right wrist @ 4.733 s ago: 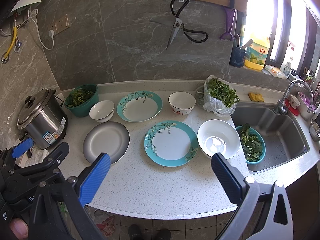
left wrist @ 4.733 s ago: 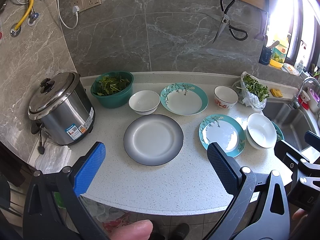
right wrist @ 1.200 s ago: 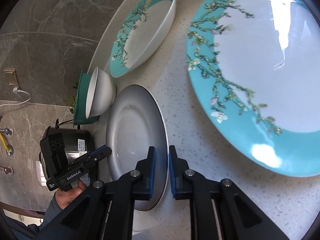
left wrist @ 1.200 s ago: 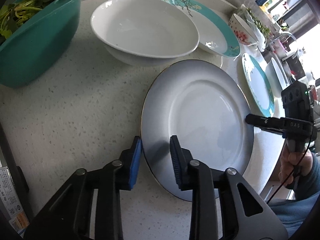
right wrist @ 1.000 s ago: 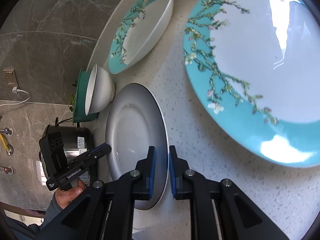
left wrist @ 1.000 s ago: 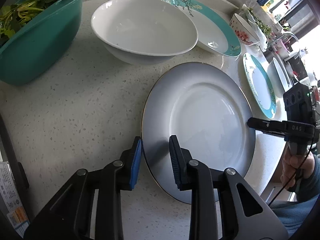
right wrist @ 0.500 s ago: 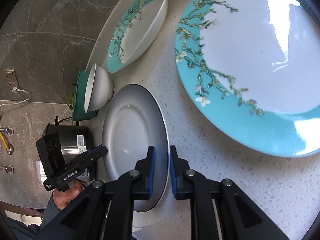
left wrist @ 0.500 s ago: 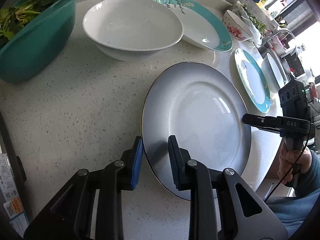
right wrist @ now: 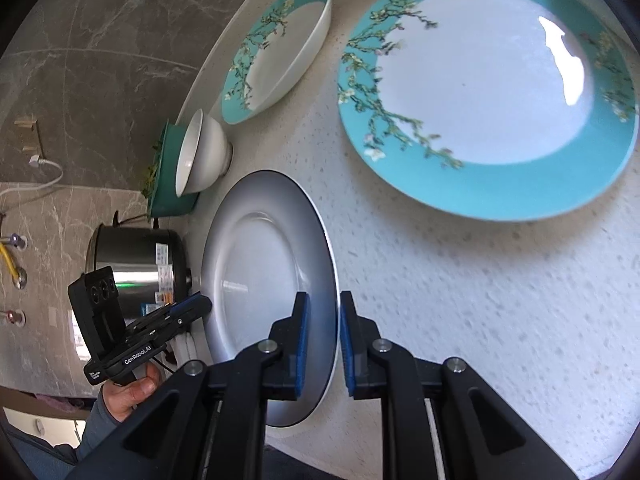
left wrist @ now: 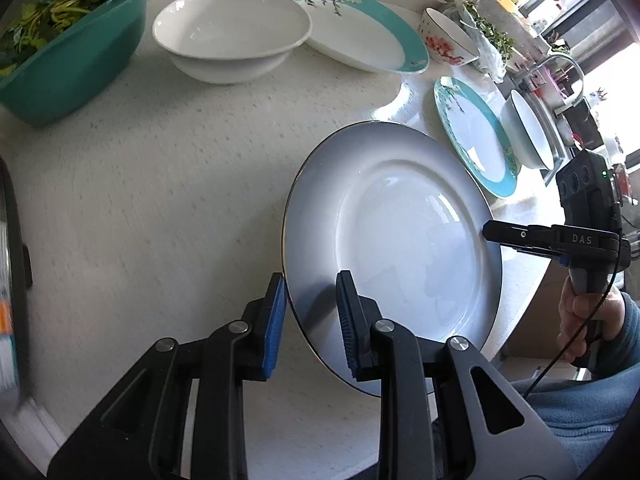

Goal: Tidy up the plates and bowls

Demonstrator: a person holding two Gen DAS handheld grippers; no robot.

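Note:
A grey plate [left wrist: 392, 232] with a dark rim is held between both grippers, a little above the speckled counter [left wrist: 160, 184]. My left gripper [left wrist: 310, 312] is shut on the plate's near rim, one blue pad on each face. My right gripper [right wrist: 322, 344] is shut on the opposite rim, and it shows in the left wrist view as the right gripper [left wrist: 492, 232] biting that edge. The grey plate [right wrist: 260, 272] lies just left of the flat teal floral plate [right wrist: 480, 92]. Further back stand a white bowl [left wrist: 232, 36] and a deep teal-rimmed plate [left wrist: 360, 28].
A green basin of leaves [left wrist: 68, 36] sits at the far left, a rice cooker [right wrist: 136, 256] beyond it. A small floral bowl [left wrist: 448, 40], a bag of greens [left wrist: 484, 40], a large white bowl [left wrist: 528, 136] and the sink tap [left wrist: 560, 60] lie to the right.
The grey plate has risen off the counter and moved right toward the flat teal plate, carried by both grippers. The white bowl and green basin now lie further away.

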